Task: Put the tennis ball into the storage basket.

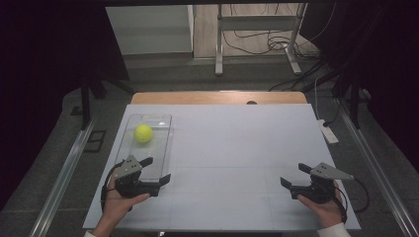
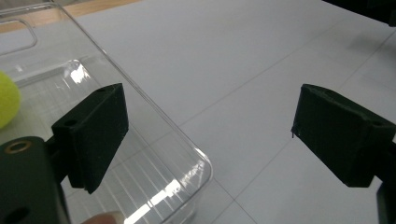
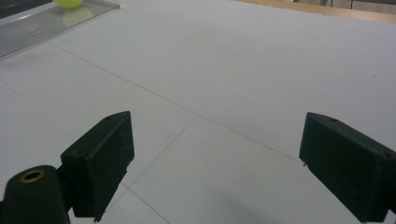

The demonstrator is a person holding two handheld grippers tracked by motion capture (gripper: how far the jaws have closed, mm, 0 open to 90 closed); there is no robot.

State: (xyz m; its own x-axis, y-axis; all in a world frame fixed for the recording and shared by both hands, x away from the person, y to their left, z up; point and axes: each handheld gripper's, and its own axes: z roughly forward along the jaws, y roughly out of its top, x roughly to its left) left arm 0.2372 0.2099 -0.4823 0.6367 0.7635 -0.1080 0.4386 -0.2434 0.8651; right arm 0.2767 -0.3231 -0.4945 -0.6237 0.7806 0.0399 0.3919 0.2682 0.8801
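A clear plastic tray, long and rectangular with rounded corners and a ribbed floor, lies in the left half of the high view on a smooth white board ruled with thin grey lines. A fuzzy yellow-green tennis ball sits inside the tray, toward its far end.

The left gripper, matte black with blocky rectangular pads and a grey three-cornered plate on top, is at the tray's near end in the lower left of the frame. Its jaws stand apart and clamp nothing; one is over the tray and the other just outside its long right wall. In the left gripper view that rounded corner of the tray runs between the jaws, glare streaks hide part of the ribbing, and the ball is cut off at the left edge.

The right gripper rests in the lower right of the high view, well apart from the tray, jaws apart over bare board.

In the right gripper view the ball is cropped by the top edge. A wooden table edge shows past the board. No readable writing shows anywhere.
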